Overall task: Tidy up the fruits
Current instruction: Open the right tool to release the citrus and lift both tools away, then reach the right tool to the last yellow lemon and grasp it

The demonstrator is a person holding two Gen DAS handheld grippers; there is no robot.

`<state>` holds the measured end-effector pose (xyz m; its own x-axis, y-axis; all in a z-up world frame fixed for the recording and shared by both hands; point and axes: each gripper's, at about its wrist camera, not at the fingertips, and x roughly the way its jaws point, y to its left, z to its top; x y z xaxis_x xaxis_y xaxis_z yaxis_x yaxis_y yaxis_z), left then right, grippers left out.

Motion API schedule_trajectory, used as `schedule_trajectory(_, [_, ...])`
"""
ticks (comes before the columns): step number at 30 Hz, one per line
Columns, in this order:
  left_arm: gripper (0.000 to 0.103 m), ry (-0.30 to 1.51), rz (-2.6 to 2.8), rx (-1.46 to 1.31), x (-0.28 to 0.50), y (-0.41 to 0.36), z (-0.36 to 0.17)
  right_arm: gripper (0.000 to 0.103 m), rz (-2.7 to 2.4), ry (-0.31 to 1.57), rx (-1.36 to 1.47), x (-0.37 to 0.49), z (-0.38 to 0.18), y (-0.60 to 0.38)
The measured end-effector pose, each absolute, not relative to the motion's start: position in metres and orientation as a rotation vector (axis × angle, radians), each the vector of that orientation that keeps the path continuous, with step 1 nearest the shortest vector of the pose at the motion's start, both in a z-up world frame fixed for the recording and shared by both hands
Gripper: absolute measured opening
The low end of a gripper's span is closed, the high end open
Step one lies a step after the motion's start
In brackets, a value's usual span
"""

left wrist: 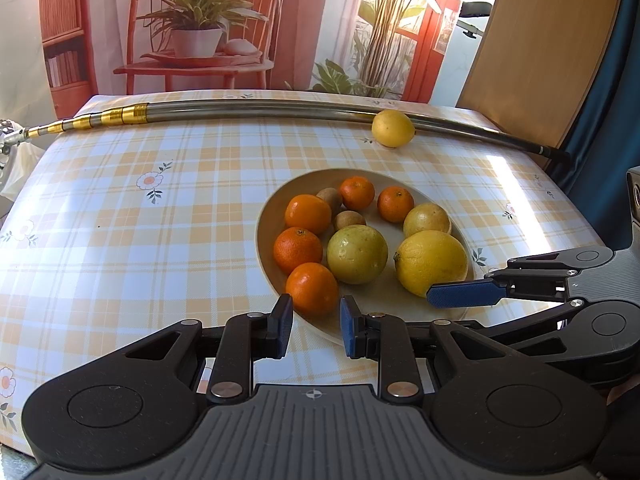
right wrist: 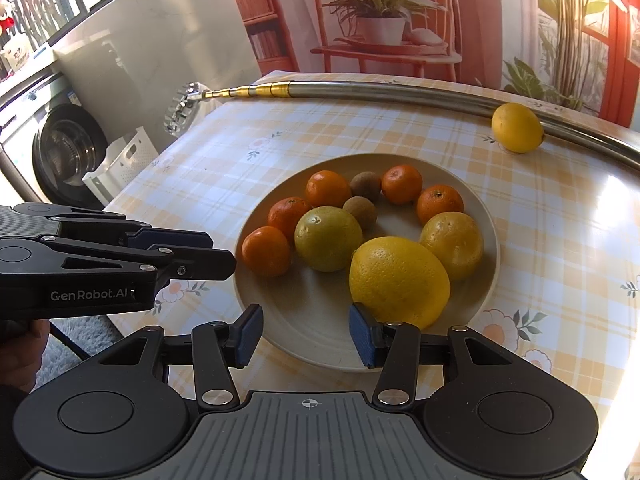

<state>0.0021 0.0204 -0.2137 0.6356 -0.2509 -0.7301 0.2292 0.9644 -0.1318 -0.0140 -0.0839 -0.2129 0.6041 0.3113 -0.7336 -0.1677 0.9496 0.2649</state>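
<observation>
Both tools, left tool (left wrist: pixel 316 322) and right tool (right wrist: pixel 306 334), spread, empty, at plate (left wrist: pixel 400 316) rim. Stray lemon (right wrist: pixel 517 128): firm, round, likely rolls; grip across middle.

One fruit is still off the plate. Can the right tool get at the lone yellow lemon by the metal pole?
Probably yes: the right tool is open, and the yellow lemon sits alone beyond the beige plate, though reaching means passing over the fruit.
</observation>
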Motion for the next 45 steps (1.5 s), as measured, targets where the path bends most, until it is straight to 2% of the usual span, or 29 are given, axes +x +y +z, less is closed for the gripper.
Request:
schedule_trajectory(17, [0.027, 0.838, -0.274, -0.027, 0.002, 0.02, -0.213, 0.043, 0.273, 0.876, 0.169, -0.014, -0.212, -0.085])
schedule_trajectory(21, [0.027, 0.835, -0.271, -0.03, 0.001, 0.022, -0.214, 0.039, 0.257, 0.846, 0.138, -0.017, -0.206, -0.084])
schedule_trajectory(29, [0.027, 0.817, -0.254, -0.022, 0.003, 0.024, -0.208, 0.04, 0.184, 0.758, 0.053, -0.025, -0.188, -0.085])
schedule_trajectory(45, [0.028, 0.707, -0.244, 0.008, 0.042, 0.03, -0.161, 0.042, -0.026, 0.631, 0.172, -0.013, -0.166, -0.177])
